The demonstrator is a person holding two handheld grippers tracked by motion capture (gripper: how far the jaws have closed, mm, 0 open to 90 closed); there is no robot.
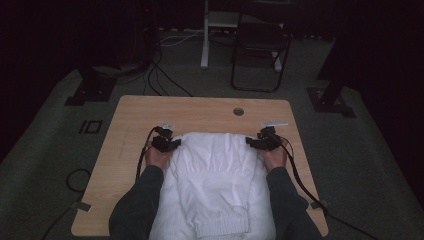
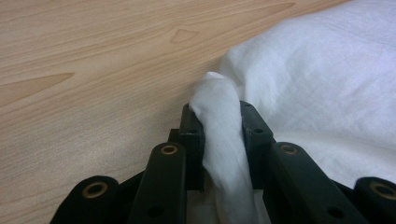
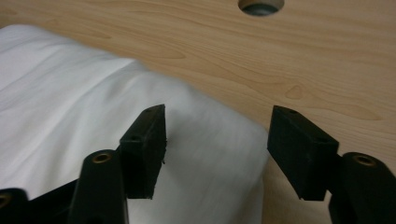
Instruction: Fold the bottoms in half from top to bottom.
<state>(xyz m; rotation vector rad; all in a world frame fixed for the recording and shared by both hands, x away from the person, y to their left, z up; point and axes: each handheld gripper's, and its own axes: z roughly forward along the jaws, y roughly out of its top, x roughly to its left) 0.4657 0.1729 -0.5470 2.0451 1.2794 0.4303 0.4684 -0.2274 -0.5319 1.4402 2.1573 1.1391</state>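
White garment [image 1: 212,175] lies spread down the middle of a light wooden table [image 1: 130,112], its far edge rounded over between two hand-held grippers and its ribbed, elasticated hem hanging toward the near edge, between the person's dark sleeves. At the left, the left gripper [image 1: 166,144] sits at the far left corner of the cloth; the left gripper view shows its black jaws pressed together on a bunched ridge of white fabric [image 2: 219,135], which stands up between the pads, with bare wood beyond. At the right, the right gripper [image 1: 264,141] rests at the far right corner; in the right gripper view its jaws stand spread wide, the folded corner of the garment [image 3: 205,140] lying below and between them, no pad pressing on it. A round cable hole [image 3: 260,5] shows in the tabletop just beyond.

Judged from how things lie, the work appears to be a fold or a smoothing of the garment, and it looks partly done: the far edge seems already doubled over and the cloth is fairly flat and centred, one corner is pinched, the other is not yet gripped. Whether further folds are left cannot be told, though the long near half hangs unfolded.

No brand, label or readable writing is visible on the garment, the grippers or the table.
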